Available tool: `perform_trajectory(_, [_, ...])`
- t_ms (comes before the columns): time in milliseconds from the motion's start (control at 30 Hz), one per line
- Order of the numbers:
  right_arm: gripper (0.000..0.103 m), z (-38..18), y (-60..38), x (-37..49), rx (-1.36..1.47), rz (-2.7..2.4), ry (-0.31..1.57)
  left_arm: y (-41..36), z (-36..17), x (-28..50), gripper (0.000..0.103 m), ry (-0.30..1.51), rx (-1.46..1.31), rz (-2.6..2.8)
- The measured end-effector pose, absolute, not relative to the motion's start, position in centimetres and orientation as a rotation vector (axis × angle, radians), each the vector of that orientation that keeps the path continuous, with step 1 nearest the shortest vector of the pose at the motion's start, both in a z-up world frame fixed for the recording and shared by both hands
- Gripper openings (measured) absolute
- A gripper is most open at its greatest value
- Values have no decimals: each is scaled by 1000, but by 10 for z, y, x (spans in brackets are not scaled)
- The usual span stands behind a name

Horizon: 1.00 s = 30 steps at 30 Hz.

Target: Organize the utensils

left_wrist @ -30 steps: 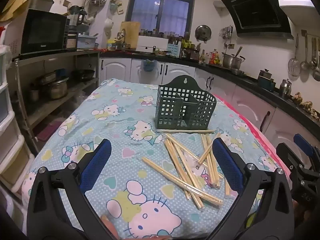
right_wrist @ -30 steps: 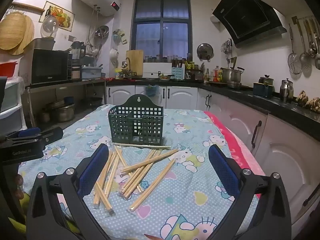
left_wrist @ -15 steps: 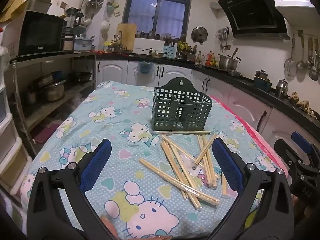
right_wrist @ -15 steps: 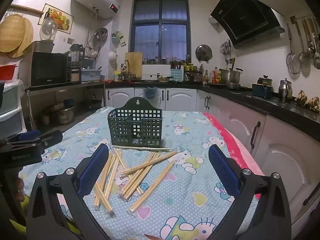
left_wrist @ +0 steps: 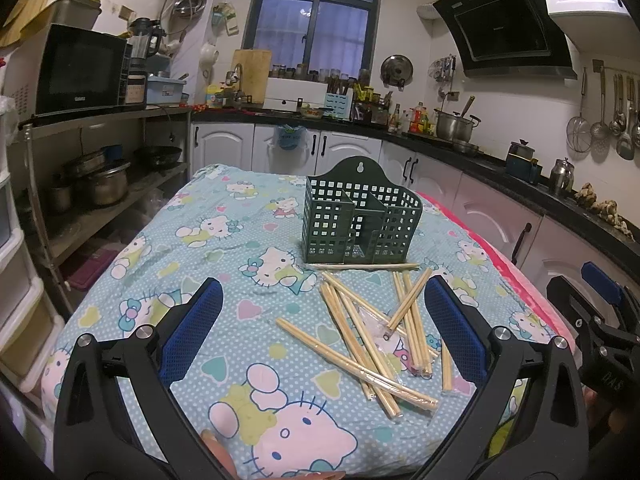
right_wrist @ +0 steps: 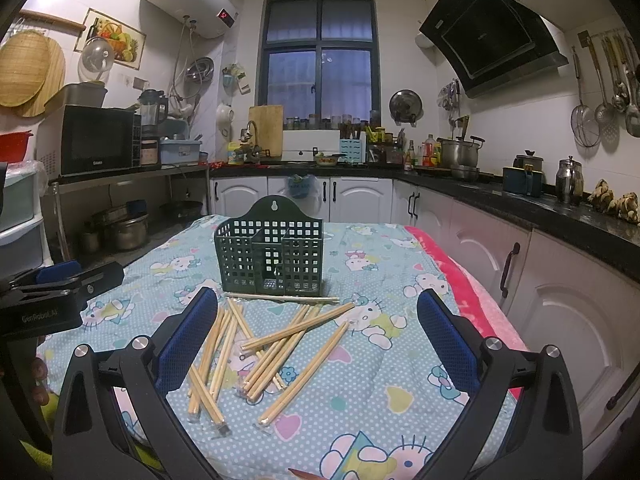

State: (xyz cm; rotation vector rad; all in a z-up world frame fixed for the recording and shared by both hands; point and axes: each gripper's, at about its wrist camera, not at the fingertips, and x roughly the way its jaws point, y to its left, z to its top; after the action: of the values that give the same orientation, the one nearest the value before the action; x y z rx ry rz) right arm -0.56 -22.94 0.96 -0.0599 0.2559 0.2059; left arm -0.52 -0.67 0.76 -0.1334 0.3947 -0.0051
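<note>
Opening step, by the look of it: nothing gripped, left gripper (left_wrist: pixel 320 328) and right gripper (right_wrist: pixel 316 328) both spread wide, chopsticks (right_wrist: pixel 276 344) scattered loose between and just beyond the fingers. Green holder (right_wrist: pixel 270 258) upright farther ahead, seemingly empty. Next, probably: closing on one stick, clear of its neighbours.

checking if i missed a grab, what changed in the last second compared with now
No grab happened. Only the cameras shifted a little: in the left wrist view the dark green plastic lattice utensil holder sits slightly further left than before. The scattered wooden chopsticks lie in the same pile on the cartoon cat tablecloth. The left gripper and right gripper both stay wide open, holding nothing.
</note>
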Motion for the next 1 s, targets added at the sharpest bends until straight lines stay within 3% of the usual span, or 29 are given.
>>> perform_trajectory(1000, [97,13,-219,-7,-87,260,265,5,0,1,93,426,-163,-7])
